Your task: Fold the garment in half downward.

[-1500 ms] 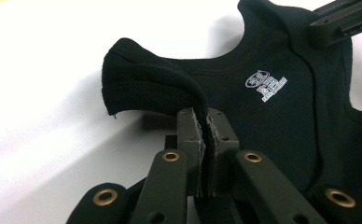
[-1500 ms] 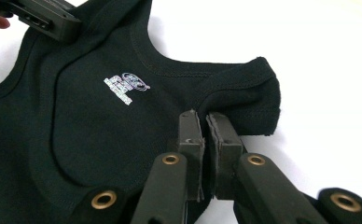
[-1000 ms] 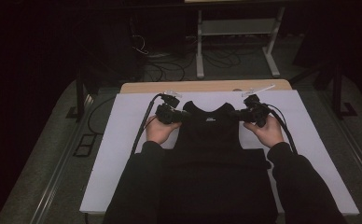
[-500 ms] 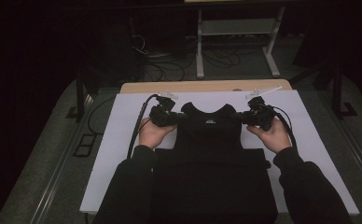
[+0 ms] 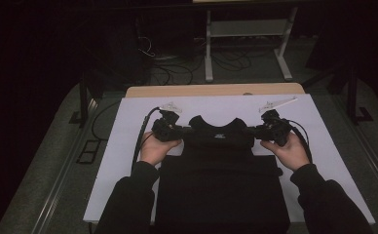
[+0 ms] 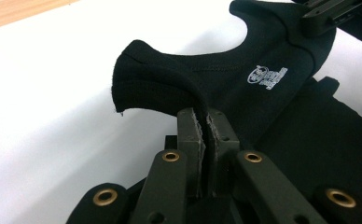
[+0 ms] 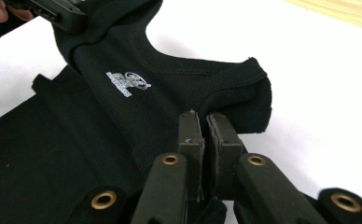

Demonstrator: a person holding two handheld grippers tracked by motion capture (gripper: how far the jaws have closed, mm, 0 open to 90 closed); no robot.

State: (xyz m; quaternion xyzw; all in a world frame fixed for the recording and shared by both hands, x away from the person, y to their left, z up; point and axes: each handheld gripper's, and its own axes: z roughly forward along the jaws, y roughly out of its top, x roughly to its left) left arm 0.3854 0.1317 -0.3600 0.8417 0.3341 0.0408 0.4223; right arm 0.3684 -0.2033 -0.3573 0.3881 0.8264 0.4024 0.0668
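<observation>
A black garment (image 5: 221,180) lies on the white table cover (image 5: 128,122), its top part with a scooped neckline and a small white logo (image 6: 267,75) lifted and folded over the body. My left gripper (image 5: 183,129) is shut on the cloth at the garment's left shoulder (image 6: 151,86). At the opposite shoulder (image 7: 242,88) my right gripper (image 5: 252,130) is shut on the fabric edge. In each gripper view the cloth is pinched between the two black pads. The logo (image 7: 128,82) faces up between the two grippers.
The white cover ends at a wooden table edge (image 5: 216,90) at the far side. Beyond it stand a white metal frame (image 5: 248,44) and loose cables (image 5: 162,61) on the dark floor. A black cable (image 5: 141,136) trails from the left gripper.
Both hands have carried the garment's shoulders toward the far side of the table, and the top part now lies farther from the person.
</observation>
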